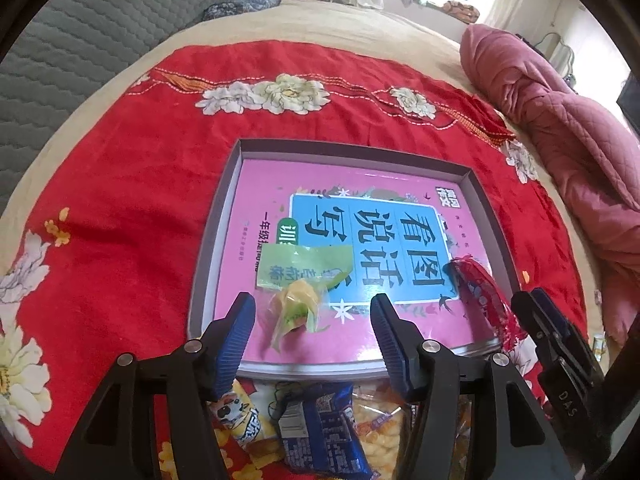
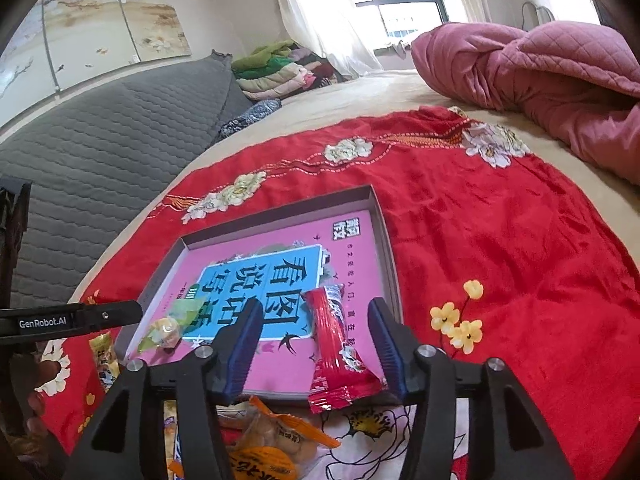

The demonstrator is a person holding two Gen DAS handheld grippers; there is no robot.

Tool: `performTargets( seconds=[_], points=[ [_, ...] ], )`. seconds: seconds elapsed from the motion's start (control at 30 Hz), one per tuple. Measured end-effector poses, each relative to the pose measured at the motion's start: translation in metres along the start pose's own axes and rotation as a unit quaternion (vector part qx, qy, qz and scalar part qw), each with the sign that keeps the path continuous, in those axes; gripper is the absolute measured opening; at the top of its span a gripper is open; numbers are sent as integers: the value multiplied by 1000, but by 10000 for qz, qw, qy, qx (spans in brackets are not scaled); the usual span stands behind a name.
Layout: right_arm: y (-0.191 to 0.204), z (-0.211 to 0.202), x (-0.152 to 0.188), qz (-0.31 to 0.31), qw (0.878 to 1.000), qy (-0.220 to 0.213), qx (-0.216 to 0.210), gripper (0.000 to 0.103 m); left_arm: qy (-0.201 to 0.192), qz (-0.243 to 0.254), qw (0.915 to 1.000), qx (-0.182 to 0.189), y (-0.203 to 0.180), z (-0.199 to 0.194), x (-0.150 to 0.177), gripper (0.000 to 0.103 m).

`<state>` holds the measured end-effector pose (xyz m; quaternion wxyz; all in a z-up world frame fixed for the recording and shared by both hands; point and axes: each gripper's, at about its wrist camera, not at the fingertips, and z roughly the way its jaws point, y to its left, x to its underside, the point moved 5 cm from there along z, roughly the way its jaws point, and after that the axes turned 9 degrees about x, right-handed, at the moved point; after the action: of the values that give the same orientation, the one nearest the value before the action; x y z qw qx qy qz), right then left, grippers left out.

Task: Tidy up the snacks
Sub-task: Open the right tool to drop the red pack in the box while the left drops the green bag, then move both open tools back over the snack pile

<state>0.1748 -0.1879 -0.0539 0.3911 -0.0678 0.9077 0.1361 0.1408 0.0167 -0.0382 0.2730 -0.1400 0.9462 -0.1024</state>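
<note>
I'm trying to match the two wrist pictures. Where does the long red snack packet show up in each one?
Left wrist view: the long red snack packet lies at the lower right, on the tray's near right corner, beside the other gripper.
Right wrist view: it lies at lower centre, between the open fingers of the right gripper, its near end hanging over the tray edge.
Shared landmark: the pink book with the blue title panel in the shallow grey tray.

Your left gripper's black arms cover most of the loose snack packets point(image 1: 320, 432) heaped at the bottom edge, so you cannot count them. The small print on the pink book cover point(image 1: 256, 248) is too fine to read. In the right wrist view, the orange-wrapped biscuit packet point(image 2: 276, 436) is cut off by the frame's bottom edge.
</note>
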Motion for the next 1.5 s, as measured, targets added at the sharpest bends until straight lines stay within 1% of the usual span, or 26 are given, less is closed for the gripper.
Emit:
performTargets(
  seconds=[0.07, 0.3, 0.5, 0.63, 0.9, 1.03, 1.2, 1.5],
  points=[
    [1, -3, -2, -14, 10000, -58, -21, 60, -19, -6, 10000, 25, 1, -3, 0, 62],
    [0, -6, -3, -27, 10000, -78, -27, 61, -107, -77, 9999, 62, 7, -17, -1, 63],
    [-5, -14, -6, 66, 9998, -173, -58, 68, -149, -29, 9998, 100, 11, -28, 2, 63],
    [-8, -21, -5, 43, 9998, -208, -21, 71, -96, 1, 9999, 119, 14, -31, 8, 63],
    [-6, -31, -1, -114, 9995, -265, 100, 74, -39, -101, 9998, 161, 29, -36, 21, 63],
    [-7, -37, 2, -66, 9997, -190, 117, 79, -2, -112, 9998, 165, 34, -39, 27, 63],
    [-9, -44, 8, 15, 9999, -65, 119, 80, 56, -110, 9998, 167, 36, -42, 34, 63],
    [-6, -65, 14, 66, 9999, -88, 59, 84, 111, -190, 9995, 232, 39, -43, 43, 63]
  ],
)
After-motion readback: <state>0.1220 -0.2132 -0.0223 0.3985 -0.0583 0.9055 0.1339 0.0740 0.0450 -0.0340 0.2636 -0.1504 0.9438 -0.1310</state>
